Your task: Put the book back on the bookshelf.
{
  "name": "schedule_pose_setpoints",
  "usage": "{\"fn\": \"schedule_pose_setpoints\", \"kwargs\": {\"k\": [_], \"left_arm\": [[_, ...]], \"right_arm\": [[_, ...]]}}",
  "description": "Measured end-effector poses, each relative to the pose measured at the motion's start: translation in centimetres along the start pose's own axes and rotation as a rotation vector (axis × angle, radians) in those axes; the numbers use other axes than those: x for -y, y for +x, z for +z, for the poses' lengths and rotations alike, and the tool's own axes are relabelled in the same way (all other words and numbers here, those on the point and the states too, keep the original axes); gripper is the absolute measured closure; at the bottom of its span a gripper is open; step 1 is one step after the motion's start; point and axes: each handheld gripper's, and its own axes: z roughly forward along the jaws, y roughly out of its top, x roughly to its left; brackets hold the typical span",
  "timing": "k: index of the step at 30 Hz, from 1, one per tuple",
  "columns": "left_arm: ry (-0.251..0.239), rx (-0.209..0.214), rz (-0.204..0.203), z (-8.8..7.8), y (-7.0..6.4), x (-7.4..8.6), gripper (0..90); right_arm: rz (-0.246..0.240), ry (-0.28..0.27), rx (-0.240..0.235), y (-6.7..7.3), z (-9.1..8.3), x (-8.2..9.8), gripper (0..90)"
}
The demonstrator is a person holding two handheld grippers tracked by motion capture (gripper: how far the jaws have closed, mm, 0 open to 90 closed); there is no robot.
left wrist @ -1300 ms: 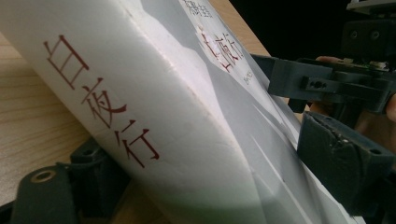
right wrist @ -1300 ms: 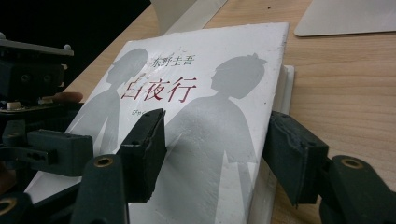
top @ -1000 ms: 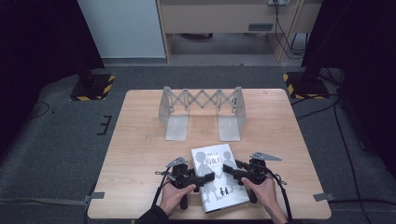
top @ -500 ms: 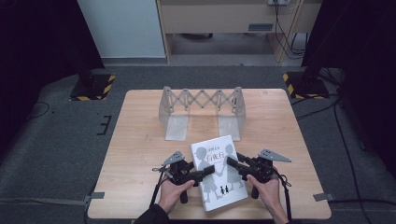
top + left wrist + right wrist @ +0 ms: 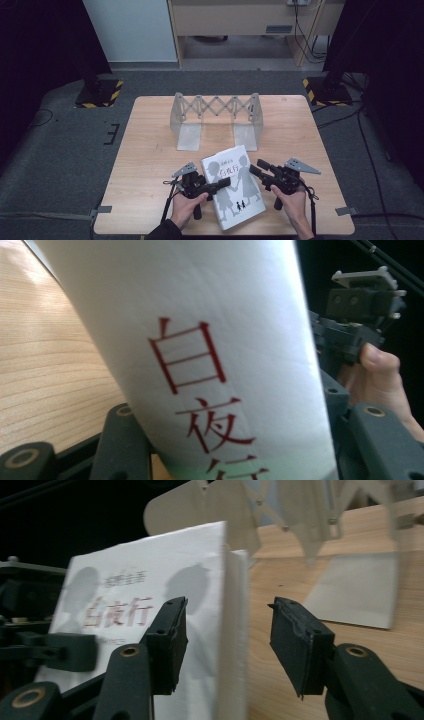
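Here a white book [image 5: 234, 186] with red characters on the cover sits tilted at the table's [image 5: 150, 150] six o'clock edge, between two hands. The left gripper [image 5: 224, 183] has been closing and now clamps the book's spine side from nine o'clock; in the left gripper view the spine [image 5: 200, 365] fills the gap between its jaws. The right gripper [image 5: 254, 168], at three o'clock, has just been opening; its jaws straddle the page edge [image 5: 235, 630] with a visible gap, not pressing. A grey folding rack [image 5: 215, 117] stands at twelve o'clock, well apart.
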Motion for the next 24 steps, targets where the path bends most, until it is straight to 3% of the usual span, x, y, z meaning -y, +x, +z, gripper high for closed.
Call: {"fn": "schedule_pose_setpoints", "kwargs": {"k": [5,8,17,24], "left_arm": [[0.007,0.004,0.013,-0.3,-0.4,-0.6,46.7],[0.007,0.004,0.013,-0.5,-0.5,-0.9,47.8],[-0.022,-0.010,0.053,-1.2,-1.1,-2.2,51.3],[-0.017,-0.014,0.083,-1.1,-1.6,-2.9,52.0]], "right_arm": [[-0.012,0.010,0.092,-1.3,-0.8,0.0,41.5],[-0.053,0.044,0.155,-1.8,-1.0,0.1,39.4],[-0.078,0.109,0.242,-3.1,-1.2,0.4,36.0],[-0.103,0.174,0.304,-4.1,-1.4,0.7,33.3]]}}
